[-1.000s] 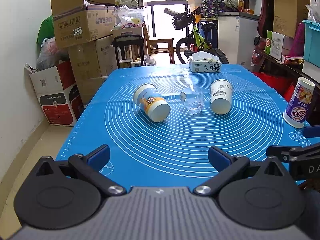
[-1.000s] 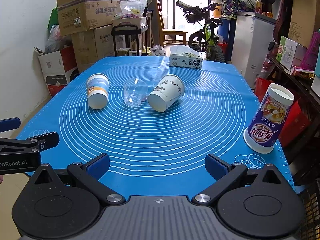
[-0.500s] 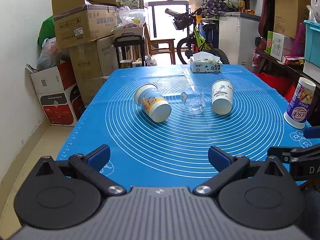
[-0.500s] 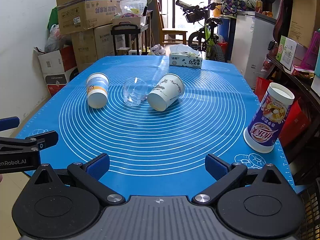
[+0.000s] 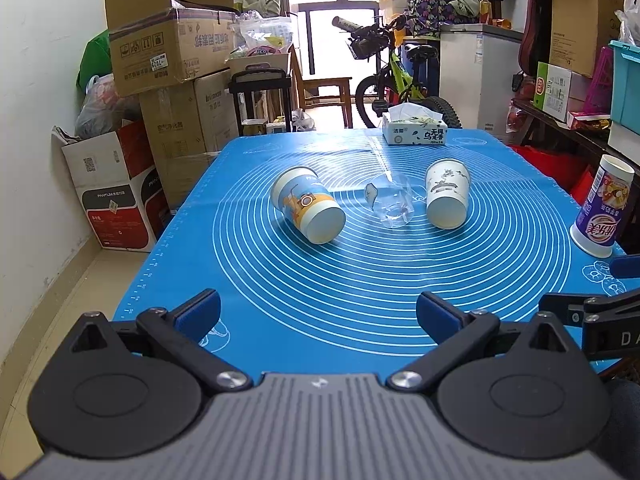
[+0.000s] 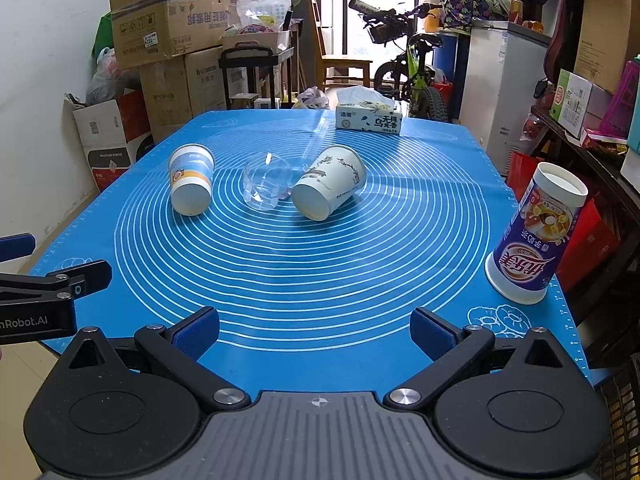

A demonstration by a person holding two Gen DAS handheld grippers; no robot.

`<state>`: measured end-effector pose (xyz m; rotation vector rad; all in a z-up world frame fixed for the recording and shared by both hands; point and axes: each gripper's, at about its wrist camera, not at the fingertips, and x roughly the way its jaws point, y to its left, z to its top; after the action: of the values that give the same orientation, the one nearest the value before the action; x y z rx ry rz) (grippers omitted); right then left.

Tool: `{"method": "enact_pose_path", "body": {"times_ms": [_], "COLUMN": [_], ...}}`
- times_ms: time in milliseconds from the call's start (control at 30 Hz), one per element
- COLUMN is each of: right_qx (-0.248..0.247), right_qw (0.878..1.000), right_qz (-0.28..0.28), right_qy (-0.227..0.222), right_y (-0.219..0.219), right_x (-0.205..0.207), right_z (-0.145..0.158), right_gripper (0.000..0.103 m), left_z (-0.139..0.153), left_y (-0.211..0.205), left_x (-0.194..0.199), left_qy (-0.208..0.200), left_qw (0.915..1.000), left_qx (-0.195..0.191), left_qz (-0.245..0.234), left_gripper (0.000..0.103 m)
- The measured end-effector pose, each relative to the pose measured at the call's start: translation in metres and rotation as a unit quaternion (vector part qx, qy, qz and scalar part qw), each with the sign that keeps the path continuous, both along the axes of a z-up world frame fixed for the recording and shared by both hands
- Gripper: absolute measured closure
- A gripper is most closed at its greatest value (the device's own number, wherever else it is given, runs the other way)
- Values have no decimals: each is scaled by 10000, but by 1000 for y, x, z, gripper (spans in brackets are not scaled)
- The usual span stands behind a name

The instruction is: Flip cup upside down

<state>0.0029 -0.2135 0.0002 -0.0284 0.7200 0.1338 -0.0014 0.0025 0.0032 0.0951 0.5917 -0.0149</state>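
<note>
Three cups lie on their sides mid-mat: a blue and orange paper cup [image 5: 307, 209] [image 6: 191, 185], a clear plastic cup [image 5: 390, 203] [image 6: 267, 186] and a white paper cup with ink drawings [image 5: 447, 198] [image 6: 330, 187]. A purple milk-tea cup [image 5: 604, 212] [image 6: 536, 233] stands wide end down at the right edge. My left gripper [image 5: 318, 314] is open and empty at the near edge. My right gripper [image 6: 314, 332] is open and empty at the near edge, right of the left one.
A blue silicone mat [image 6: 320, 264] covers the table. A tissue box [image 5: 414, 131] [image 6: 368, 118] sits at the far edge. Cardboard boxes [image 5: 160, 60] stack at the left, a bicycle [image 5: 396, 80] behind, shelves [image 6: 592, 128] at the right.
Both grippers have barely shifted. The cups have not moved.
</note>
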Motion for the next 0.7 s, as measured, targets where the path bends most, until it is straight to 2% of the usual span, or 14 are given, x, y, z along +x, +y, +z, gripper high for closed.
{"method": "enact_pose_path", "body": {"times_ms": [700], "right_qx": [3], "right_qw": [10000], "right_qz": [-32], "right_qy": [-22], "right_y": [-2], "right_x": [1], "right_z": [1], "right_gripper": [0], "left_z": [-2], "left_y": [-2], "left_x": [3], "left_qy": [-28], "left_qw": [10000], "left_qx": [23], "left_qz": [-43], "left_gripper": [1]}}
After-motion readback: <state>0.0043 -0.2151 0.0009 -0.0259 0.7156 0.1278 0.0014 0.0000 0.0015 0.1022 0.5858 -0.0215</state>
